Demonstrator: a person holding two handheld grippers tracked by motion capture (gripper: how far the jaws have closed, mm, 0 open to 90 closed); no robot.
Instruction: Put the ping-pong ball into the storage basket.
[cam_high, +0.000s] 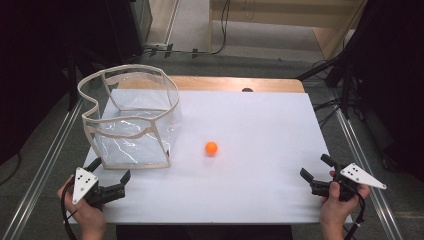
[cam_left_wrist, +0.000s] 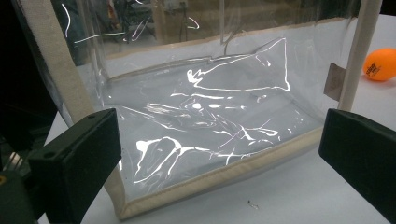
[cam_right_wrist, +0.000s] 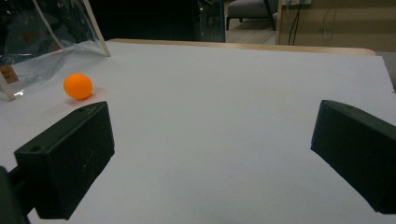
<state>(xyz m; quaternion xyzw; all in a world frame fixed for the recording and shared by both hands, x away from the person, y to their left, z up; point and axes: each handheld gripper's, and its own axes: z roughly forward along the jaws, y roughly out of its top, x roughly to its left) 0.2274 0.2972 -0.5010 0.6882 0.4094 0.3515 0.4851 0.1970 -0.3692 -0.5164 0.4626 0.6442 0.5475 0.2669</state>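
A clear plastic bag with beige trim stands open at the table's left back. An orange ball lies near the middle of the white table top. My left gripper rests open at the front left, just short of the bag's near bottom edge, and the ball peeks past the bag's right corner. My right gripper stands open at the front right, nothing between its jaws. From the right gripper view the ball lies far off to the left beside the bag.
The white sheet covers a wooden table whose back edge shows. Metal rails run along both sides. Dark equipment and cables stand beyond the table's far corners.
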